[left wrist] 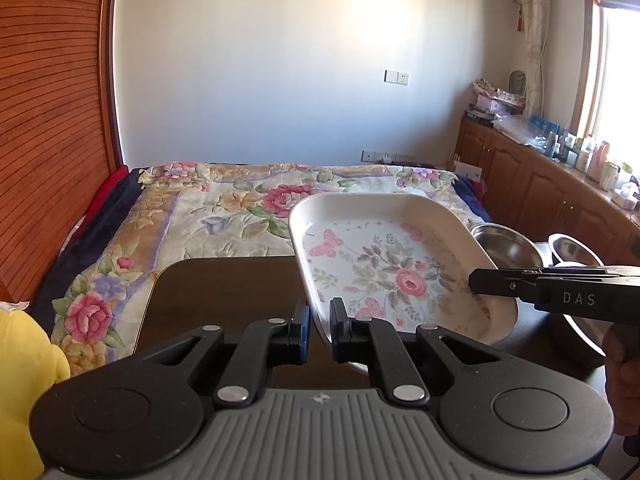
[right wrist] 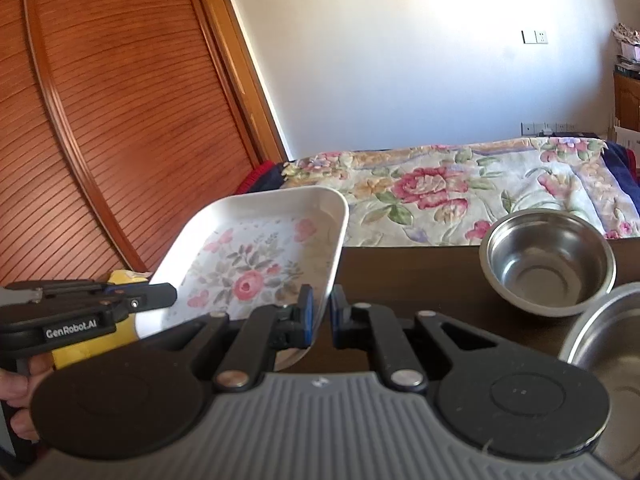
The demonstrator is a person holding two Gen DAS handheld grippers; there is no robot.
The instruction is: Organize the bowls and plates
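Dark wood makes up the table (right wrist: 420, 276), which stands against a bed under a flowered quilt (left wrist: 224, 204). Above the table's near left part a white rectangular plate (left wrist: 384, 264) with a rose print is held in the air, tilted, its far end raised. Two steel bowls sit on the table to the right: the far bowl (right wrist: 548, 260) whole in the right wrist view, the near bowl (right wrist: 604, 344) cut by the frame edge. The left gripper (left wrist: 320, 328) has its jaws nearly together with the plate's near left rim between them, so it appears clamped on that rim. The right gripper (right wrist: 321, 312) straddles the plate's right rim with its jaws narrow, and it seems to pinch it, though contact on the far pad is hard to confirm. Both holds sit on thin, glossy edges, so the plate could slide out if either hand twists or the two pull apart. Swinging it right toward the bowls risks knocking the near one.
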